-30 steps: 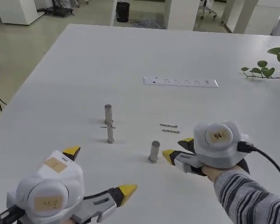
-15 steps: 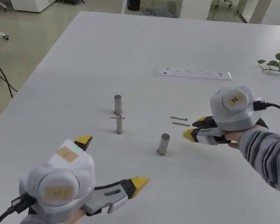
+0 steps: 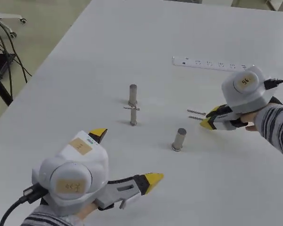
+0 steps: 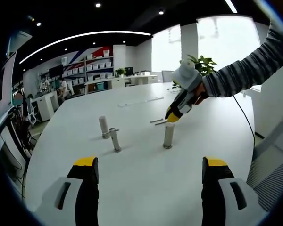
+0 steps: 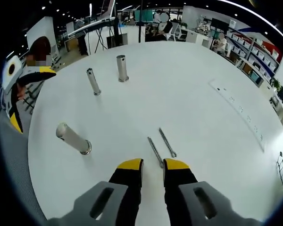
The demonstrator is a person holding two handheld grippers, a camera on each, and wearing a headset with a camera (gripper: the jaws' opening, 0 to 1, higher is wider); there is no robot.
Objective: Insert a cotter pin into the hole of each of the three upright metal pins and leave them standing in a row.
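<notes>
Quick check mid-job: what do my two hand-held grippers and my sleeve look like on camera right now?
The left hand-held gripper and the right hand-held gripper each have a rounded white housing with tan handwritten number stickers and black jaws tipped yellow. A black cable leaves the back of each. The right sleeve is striped grey and dark.

Counting by kind on the white table point(image 3: 108, 56).

Three metal pins are standing upright: the far pin point(image 3: 133, 93), the middle pin point(image 3: 133, 117) and the near pin point(image 3: 179, 139). Two cotter pins are lying loose, the farther cotter pin point(image 3: 196, 112) and the nearer cotter pin point(image 3: 195, 117). What looks like a third cotter pin point(image 3: 131, 108) is crossing the middle pin, though it is showing very small. One power strip point(image 3: 210, 64) is lying beyond. Two grippers are showing: the left gripper point(image 3: 126, 155) and the right gripper point(image 3: 211, 117).
</notes>
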